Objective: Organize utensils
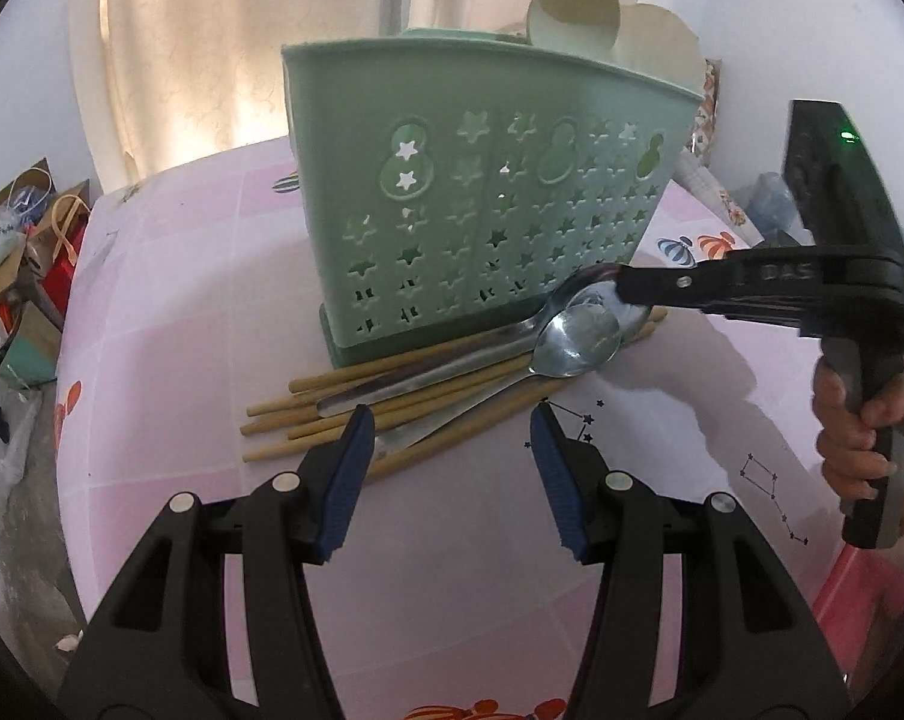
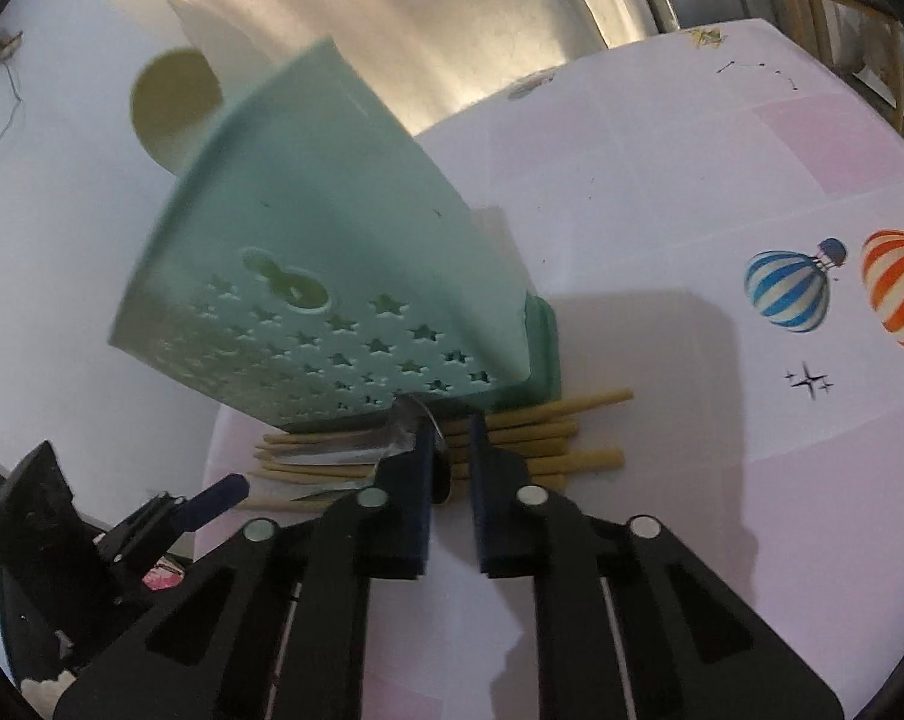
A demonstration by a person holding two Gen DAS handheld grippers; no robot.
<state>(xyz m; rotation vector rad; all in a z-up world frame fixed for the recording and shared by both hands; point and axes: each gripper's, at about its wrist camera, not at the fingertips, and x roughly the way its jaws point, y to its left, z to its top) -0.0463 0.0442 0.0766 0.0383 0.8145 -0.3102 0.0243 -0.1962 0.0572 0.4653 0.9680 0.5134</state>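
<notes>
A green utensil holder (image 1: 482, 192) (image 2: 332, 276) with star cut-outs stands on the pink tablecloth (image 1: 212, 276). In front of it lies a pile of wooden chopsticks (image 1: 344, 414) (image 2: 548, 432) with two metal spoons on top. One spoon's bowl (image 1: 578, 342) faces up in full view. My right gripper (image 1: 623, 288) (image 2: 451, 426) comes in from the right, shut on the bowl edge of the other spoon (image 2: 392, 438). My left gripper (image 1: 452, 420) is open just above the near ends of the chopsticks and the spoon handles, holding nothing.
White scoops (image 1: 572, 6) stick up out of the holder. A person's hand (image 1: 854, 438) holds the right gripper's handle. Bags and boxes (image 1: 26, 276) are heaped beyond the table's left edge. Balloon prints (image 2: 788, 288) mark the cloth at the right.
</notes>
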